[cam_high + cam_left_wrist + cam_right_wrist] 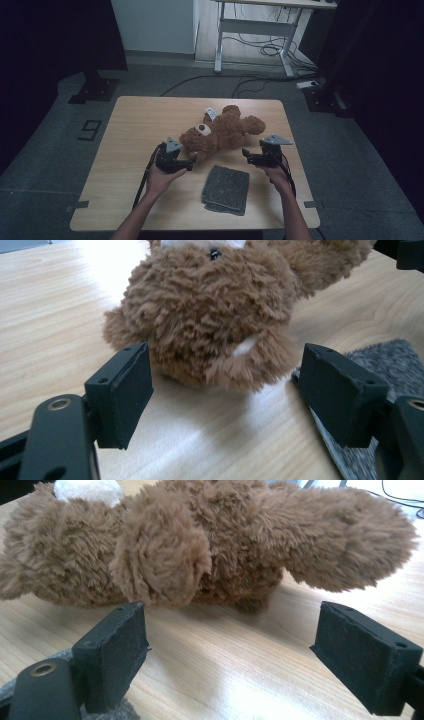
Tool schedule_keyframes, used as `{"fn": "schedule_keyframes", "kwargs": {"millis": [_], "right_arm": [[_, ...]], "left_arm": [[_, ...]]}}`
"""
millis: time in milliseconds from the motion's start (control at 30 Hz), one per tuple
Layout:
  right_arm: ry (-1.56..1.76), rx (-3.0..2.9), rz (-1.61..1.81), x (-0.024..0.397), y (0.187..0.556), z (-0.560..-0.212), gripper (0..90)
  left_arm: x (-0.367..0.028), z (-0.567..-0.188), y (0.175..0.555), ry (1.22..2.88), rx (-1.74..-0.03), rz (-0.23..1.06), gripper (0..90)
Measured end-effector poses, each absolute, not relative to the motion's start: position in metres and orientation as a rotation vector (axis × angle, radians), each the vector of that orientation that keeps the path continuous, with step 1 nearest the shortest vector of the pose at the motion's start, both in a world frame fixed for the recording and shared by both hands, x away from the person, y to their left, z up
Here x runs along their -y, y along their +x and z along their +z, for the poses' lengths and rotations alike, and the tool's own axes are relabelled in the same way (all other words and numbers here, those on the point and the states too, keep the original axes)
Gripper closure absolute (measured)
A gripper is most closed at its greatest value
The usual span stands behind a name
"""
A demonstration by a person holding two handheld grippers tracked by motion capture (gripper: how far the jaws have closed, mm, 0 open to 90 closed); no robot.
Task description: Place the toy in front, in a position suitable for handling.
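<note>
A brown teddy bear lies on its back in the middle of the wooden table, head toward the left. A folded grey cloth lies just in front of it. My left gripper is open at the bear's head, and in the left gripper view the furry head sits just beyond the jaws. My right gripper is open on the bear's other side. In the right gripper view the bear's body and limbs lie just ahead of the jaws, untouched.
The grey cloth reaches under the right jaw in the left gripper view. A white desk frame with loose cables stands beyond the table. Dark stands flank the table on the carpeted floor.
</note>
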State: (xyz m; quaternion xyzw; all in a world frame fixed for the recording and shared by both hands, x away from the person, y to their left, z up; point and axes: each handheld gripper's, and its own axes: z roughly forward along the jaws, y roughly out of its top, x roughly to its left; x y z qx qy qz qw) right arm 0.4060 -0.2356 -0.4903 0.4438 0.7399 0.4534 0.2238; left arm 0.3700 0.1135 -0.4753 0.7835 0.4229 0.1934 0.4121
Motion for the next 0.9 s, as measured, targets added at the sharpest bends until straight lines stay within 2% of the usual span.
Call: {"fn": "schedule_keyframes", "kwargs": {"millis": [433,700,800,833,867,900], "right_arm": [[1.169,-2.099,1.259,0.211,0.424,-0.483,13.5],[1.158,-2.151,1.267,0.198,0.443,-0.482,14.7],[1.15,-2.163,1.293,0.194,0.449,-0.486,20.1],[1.15,-2.172,1.297,0.192,0.451,-0.488,24.5],[1.131,-2.189,1.303,0.189,0.455,-0.491,34.0],[1.131,-2.189,1.303,0.189,0.455,-0.491,34.0]], "left_arm": [[-0.087,-0.472,0.396,1.998,-1.077,0.468,17.3],[-0.071,-0.485,0.404,2.053,-1.108,0.456,15.8],[-0.068,-0.489,0.407,2.053,-1.129,0.486,17.5],[-0.068,-0.489,0.407,2.048,-1.136,0.507,20.3],[-0.068,-0.489,0.407,2.048,-1.145,0.538,30.6],[-0.068,-0.49,0.408,2.047,-1.148,0.549,30.6]]}}
